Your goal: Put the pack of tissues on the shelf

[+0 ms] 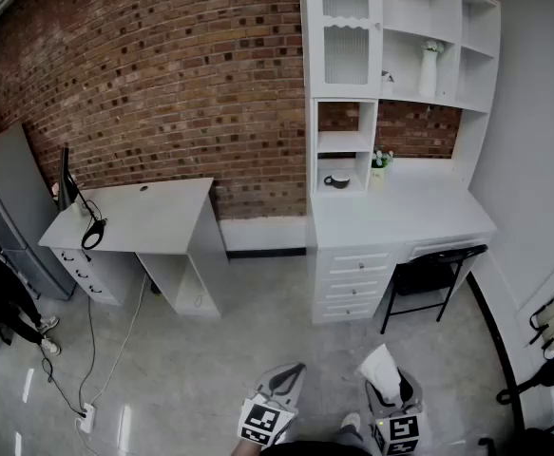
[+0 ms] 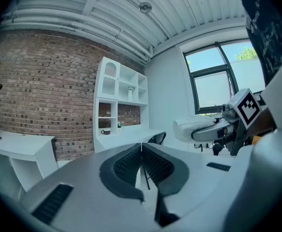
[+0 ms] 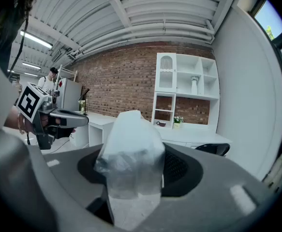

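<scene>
Head view: bare floor (image 1: 248,340) lies open between both claws and the white desk (image 1: 400,212). A black chair (image 1: 431,275) sits under the desk's right end (shelf unit (image 1: 433,41) on top, against the brick wall (image 1: 162,65)).
Right claw (image 3: 133,164): partly spread, pinching the pack of tissues (image 3: 128,144), well apart from the shelf unit.
Left claw (image 2: 141,153): pressed together, empty.

Rough brick wall (image 1: 162,84), glossy floor (image 1: 210,359), pack of tissues (image 3: 130,153) in shiny plastic.

A black chair (image 1: 430,275) and white table (image 1: 134,215) stand before brick wall (image 1: 162,74).
</scene>
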